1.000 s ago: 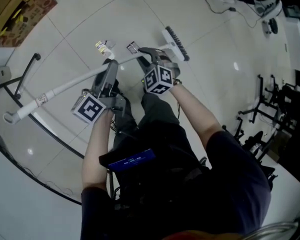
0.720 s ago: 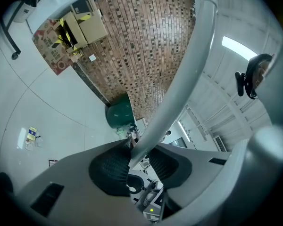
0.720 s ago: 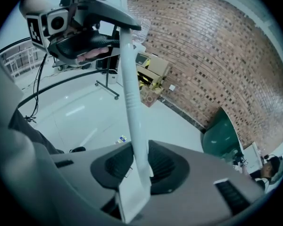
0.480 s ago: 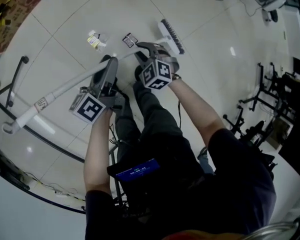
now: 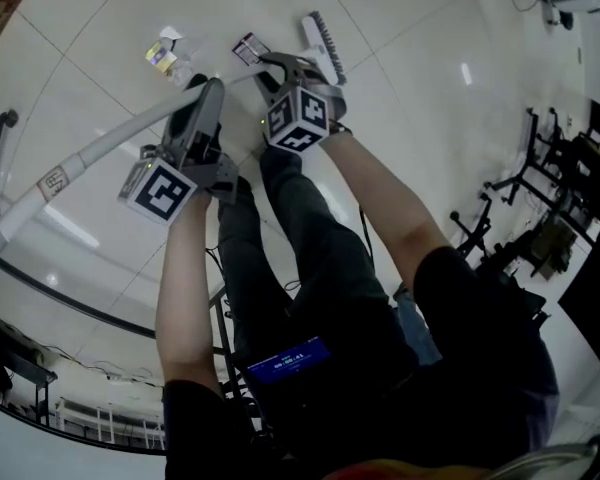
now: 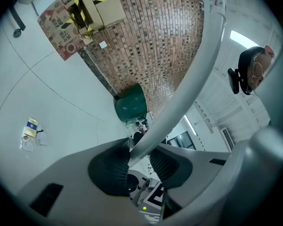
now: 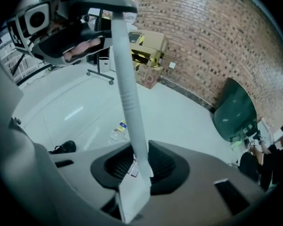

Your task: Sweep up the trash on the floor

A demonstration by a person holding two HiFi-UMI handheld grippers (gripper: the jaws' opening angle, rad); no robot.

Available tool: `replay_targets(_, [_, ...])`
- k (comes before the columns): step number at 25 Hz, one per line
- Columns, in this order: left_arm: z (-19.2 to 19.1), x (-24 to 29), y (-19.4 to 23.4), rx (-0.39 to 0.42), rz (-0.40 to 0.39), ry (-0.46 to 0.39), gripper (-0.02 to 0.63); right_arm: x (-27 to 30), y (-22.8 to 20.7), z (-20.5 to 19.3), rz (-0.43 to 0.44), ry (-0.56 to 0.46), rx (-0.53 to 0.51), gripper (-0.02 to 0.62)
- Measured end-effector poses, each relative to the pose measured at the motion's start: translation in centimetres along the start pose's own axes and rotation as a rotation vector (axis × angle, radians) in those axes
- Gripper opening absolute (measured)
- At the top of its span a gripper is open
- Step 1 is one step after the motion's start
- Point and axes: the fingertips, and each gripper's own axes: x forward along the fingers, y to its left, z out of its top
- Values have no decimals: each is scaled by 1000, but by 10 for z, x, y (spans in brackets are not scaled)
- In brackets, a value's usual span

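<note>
Though the broom [image 5: 90, 153] is firmly in hand, the sweeping looks barely begun. The left fingers [image 6: 106, 171] are clamped on its white handle [image 6: 198, 65] high up, and the right fingers [image 7: 167, 166] are closed on it lower down, toward the brush head [image 5: 323, 46]. The trash [image 5: 165, 56] — a yellow packet with a crumpled wrapper, plus a small card [image 5: 248, 48] — lies loose on the floor [image 5: 430, 28] near the brush, none of it gathered yet.
</note>
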Motion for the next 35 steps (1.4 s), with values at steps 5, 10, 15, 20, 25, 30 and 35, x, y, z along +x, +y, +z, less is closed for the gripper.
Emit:
replay_targets(5, [-9,6,48,-22,48,-3,123,39,6,-17,-15,-2,16,112])
replay_targets(10, [-17,10,67,51,69,15,121,70,14,-24,-5,-10,54,114])
replay_targets(15, [-17,6,85,68,100,20,121,88,23,-26,-29,-7,221,123])
replay_targets(20, [-17,-3,85,118,99,57,121,90,33,-21,-64,-4,350,128])
replay_targets(25, [-10,-16,78,176,78,86,121,84,44,-11,-104,-11,503,135])
replay_targets(30, [23,-31,69,214,94,44,121,82,60,20,-97,-39,570,138])
replay_targets(35, [41,-49,75,187,112,-13,121,85,73,44,-61,-60,543,138])
